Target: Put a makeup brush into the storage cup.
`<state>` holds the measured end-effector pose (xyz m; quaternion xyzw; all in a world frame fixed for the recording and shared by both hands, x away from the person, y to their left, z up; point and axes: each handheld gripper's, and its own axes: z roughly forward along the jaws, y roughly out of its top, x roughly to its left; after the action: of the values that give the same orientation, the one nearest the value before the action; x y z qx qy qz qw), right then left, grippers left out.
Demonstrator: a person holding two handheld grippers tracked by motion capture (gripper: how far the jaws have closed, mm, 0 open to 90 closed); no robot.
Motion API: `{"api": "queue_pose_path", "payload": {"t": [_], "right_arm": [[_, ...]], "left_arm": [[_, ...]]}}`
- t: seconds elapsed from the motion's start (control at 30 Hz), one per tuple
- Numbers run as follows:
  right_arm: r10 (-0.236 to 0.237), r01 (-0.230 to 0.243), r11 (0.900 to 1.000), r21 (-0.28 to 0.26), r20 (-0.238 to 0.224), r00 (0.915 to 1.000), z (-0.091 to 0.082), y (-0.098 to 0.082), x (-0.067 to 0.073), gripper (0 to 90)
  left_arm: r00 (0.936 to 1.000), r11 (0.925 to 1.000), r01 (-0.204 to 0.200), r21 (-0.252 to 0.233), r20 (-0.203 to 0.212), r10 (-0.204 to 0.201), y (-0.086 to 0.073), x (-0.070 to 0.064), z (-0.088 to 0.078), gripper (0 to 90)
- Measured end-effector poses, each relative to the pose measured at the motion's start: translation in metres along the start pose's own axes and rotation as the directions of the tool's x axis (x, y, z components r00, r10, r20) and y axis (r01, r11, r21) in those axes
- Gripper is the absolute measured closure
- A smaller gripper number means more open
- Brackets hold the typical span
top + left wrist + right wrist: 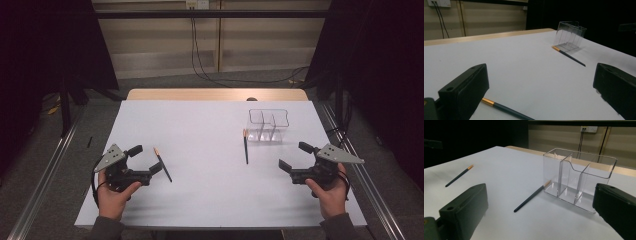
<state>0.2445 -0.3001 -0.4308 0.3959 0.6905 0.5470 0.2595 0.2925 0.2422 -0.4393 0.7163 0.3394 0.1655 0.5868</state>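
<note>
Two pencils lie loose on the surface, so I'd drop the wide-open left tool [148, 159] square over the near-left pencil [163, 164] mid-shaft, while the equally wide, empty right tool [294, 156] takes the pencil [245, 146] touching the clear organizer [268, 125] toward the far-right corner.

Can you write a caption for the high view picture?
Two open grippers flank two dark pencils near a clear plastic organizer.

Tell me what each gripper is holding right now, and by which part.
Nothing is held. The left gripper is open beside one pencil lying on the table; the right gripper is open, apart from the other pencil by the clear organizer.
</note>
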Motion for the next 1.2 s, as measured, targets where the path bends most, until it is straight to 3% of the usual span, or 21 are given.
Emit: {"api": "queue_pose_path", "payload": {"t": [0.2,0.23,0.4,0.63,0.93,1.0,1.13,1.2], "right_arm": [[0.004,-0.004,1.0,-0.004,-0.008,1.0,0.001,0.0,0.001,0.0],[0.005,-0.005,1.0,-0.002,-0.004,1.0,0.001,0.0,0.001,0.0],[-0.003,0.003,1.0,-0.002,-0.009,1.0,0.001,0.0,0.001,0.0],[0.0,0.0,1.0,-0.006,-0.007,1.0,0.001,0.0,0.002,0.0],[-0.006,0.006,1.0,-0.006,-0.019,0.9998,0.002,0.0,0.004,0.0],[-0.005,0.004,1.0,-0.004,-0.02,0.9998,0.002,0.0,0.004,0.0],[-0.008,0.008,1.0,-0.002,-0.02,0.9998,0.002,-0.001,0.003,0.0],[-0.015,0.015,1.0,0.002,-0.018,0.9997,0.002,-0.001,0.002,0.0]], "left_arm": [[1.0,1.0,0.004,0.003,-0.004,-0.004,-0.001,0.001,0.002,0.2],[0.9997,0.9999,-0.001,0.011,-0.026,0.002,-0.001,0.001,0.001,0.2],[0.9995,0.9999,-0.002,0.016,-0.033,0.003,-0.002,0.004,0.003,0.2],[0.9991,0.9999,0.013,0.001,-0.039,-0.013,-0.001,0.006,0.007,0.3],[0.9958,0.9996,0.016,0.024,-0.09,-0.014,-0.003,0.013,0.021,0.3],[0.9956,0.9993,0.031,0.02,-0.089,-0.029,-0.004,0.013,0.025,0.3],[0.9951,0.9988,0.02,0.044,-0.098,-0.016,-0.005,0.015,0.031,0.4],[0.9935,0.9986,0.036,0.037,-0.109,-0.032,-0.005,0.014,0.034,0.4]]}}
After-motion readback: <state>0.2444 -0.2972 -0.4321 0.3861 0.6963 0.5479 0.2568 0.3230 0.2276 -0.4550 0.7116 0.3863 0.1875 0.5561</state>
